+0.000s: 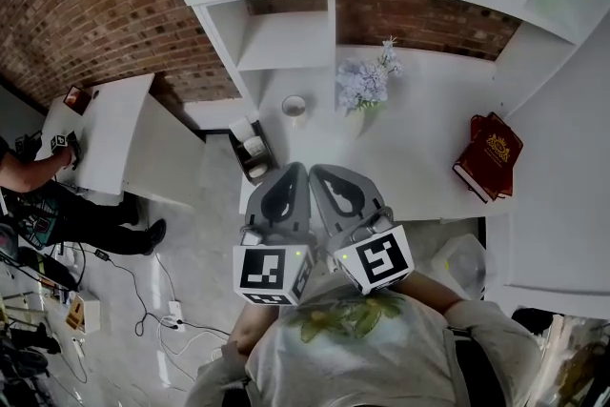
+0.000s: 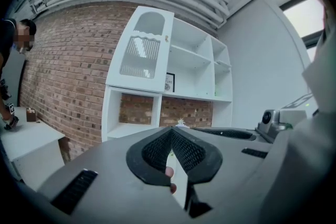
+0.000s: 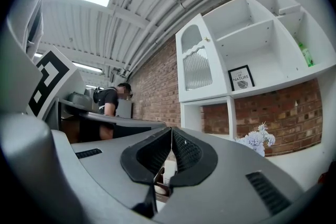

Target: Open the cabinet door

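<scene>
Up at the left end of the white shelf unit [image 2: 199, 76], the cabinet door [image 2: 142, 50] with its ribbed pane sits closed, its small knob [image 2: 167, 38] on the right edge. Well apart from it, the left gripper [image 2: 170, 131] and right gripper [image 3: 171, 131] point level side by side, each with jaws together and empty. I judge this the approach; next, one gripper must rise to the knob and part its jaws

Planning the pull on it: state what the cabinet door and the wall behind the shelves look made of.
Cabinet door: apparently white-painted wood or board, matte, with a ribbed translucent panel, probably glass or plastic. Wall: exposed red-brown brick, rough, mortar joints visible.
</scene>
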`<state>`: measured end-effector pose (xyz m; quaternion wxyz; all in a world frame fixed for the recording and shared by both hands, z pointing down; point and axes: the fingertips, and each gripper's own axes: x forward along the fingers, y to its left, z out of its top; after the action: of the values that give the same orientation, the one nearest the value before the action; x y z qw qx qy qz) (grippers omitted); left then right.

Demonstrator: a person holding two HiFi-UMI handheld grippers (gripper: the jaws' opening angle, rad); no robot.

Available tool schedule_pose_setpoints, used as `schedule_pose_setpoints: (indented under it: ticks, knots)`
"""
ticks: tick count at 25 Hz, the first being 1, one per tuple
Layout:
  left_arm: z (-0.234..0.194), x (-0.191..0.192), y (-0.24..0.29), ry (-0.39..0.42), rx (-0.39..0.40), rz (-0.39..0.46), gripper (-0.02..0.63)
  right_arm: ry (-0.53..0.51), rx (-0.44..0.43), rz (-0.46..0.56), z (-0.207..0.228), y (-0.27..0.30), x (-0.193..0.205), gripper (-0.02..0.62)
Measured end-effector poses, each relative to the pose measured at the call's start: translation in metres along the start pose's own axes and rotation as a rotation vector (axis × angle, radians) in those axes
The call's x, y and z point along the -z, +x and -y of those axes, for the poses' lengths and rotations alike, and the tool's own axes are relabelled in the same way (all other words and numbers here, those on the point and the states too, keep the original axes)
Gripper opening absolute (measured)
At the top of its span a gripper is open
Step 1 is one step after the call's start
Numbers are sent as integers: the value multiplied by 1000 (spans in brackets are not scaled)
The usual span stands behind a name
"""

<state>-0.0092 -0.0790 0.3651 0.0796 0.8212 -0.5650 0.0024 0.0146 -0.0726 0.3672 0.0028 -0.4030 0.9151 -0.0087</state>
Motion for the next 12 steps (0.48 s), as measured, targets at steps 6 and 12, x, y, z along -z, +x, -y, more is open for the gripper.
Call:
schedule_pose_setpoints:
  ticks: [6,12]
  knots:
    - [-20,-19,27,11,52,6,9,11,23,23,14,33,-16,23]
    - [-31,-28,46,40,111,24,9,-19,22,43,27,55,-23,25]
